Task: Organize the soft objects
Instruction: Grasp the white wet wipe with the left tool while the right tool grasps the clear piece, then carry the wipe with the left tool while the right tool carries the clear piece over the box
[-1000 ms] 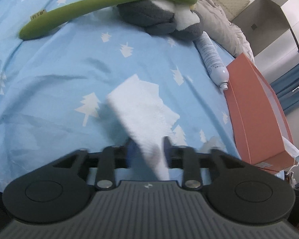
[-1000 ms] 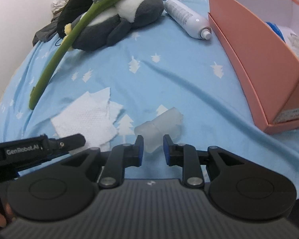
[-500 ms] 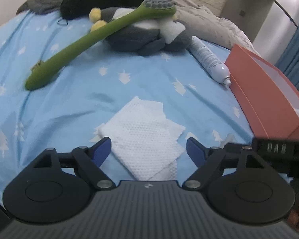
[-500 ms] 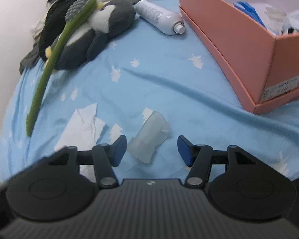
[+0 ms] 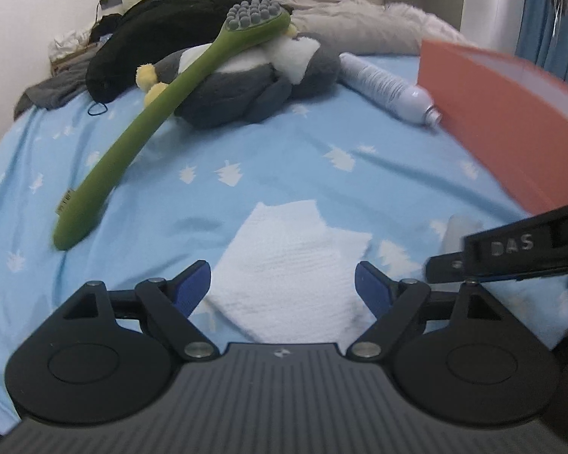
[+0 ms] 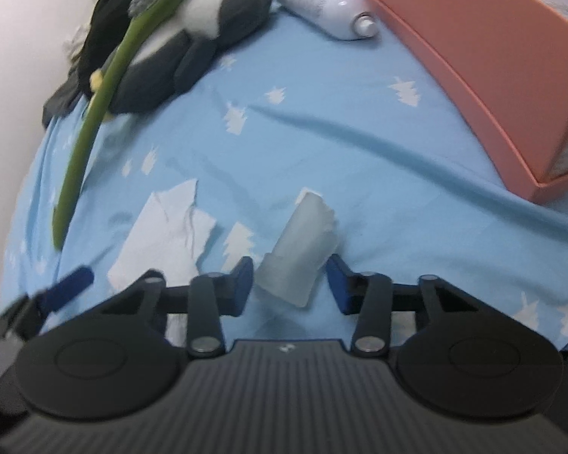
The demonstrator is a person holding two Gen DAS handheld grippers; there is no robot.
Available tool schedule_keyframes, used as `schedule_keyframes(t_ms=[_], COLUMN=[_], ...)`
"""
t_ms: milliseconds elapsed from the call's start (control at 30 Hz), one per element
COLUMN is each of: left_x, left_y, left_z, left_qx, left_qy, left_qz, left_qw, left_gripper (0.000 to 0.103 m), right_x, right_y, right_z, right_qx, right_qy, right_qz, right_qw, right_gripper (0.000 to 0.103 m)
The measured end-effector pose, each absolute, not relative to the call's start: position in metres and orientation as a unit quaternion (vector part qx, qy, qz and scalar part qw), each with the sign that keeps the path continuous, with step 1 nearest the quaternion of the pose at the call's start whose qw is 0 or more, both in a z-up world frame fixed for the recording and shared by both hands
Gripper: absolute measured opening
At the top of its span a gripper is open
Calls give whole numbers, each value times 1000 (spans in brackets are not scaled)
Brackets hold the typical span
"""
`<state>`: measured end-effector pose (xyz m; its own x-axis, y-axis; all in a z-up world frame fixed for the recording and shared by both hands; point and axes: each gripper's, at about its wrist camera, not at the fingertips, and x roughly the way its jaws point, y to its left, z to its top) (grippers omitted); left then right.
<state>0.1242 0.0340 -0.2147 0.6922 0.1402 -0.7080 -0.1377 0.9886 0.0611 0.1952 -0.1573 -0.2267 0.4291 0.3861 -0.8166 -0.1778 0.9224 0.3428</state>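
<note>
Soft, even daylight fills my views, shadows faint under my jaws. Fisheye bends the bed (image 5: 291, 159) at its edges; my right view smears with motion blur.

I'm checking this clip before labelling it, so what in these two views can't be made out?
- Orange box contents: left wrist view shows only its blurred outer wall; right wrist view's top edge crops the inside.
- Translucent piece: in the left view, mostly behind the right tool's arm.
- Spray bottle label: blurred.
- Green brush handle tag: too small.
</note>
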Motion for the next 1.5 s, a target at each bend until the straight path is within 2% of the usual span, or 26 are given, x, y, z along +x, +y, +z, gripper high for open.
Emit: schedule_keyframes(t_ms=[67,133,333,633,733,1100,1167,1500], left_x=[128,132,135,135,133,129,128,120], left_y=[36,38,41,55,51,32,30,34], left_z=[-222,-232,-242,-246,-246,-237,-234,-207], left_qx=[3,9,19,-41,-43,-44,-47,-105], left_qy=[394,405,404,405,402,393,390,371], left_qz=[70,72,75,59,51,34,33,33], left_qw=[917,911,912,912,913,918,919,922], left_gripper=[88,88,92,88,78,21,15,13], right_x=[195,194,190,190,191,190,189,184], right_y=[-158,-158,-160,-163,-163,-162,-161,-166], right_z=[-226,-224,-218,-221,-221,-216,-214,-200], right_qx=[105,99,82,94,93,74,64,33], right_qy=[509,505,496,500,499,495,491,473], right_qz=[171,175,180,178,179,188,191,201], right_qw=[837,839,845,842,843,845,847,857], right_gripper=[29,26,26,26,26,26,26,26])
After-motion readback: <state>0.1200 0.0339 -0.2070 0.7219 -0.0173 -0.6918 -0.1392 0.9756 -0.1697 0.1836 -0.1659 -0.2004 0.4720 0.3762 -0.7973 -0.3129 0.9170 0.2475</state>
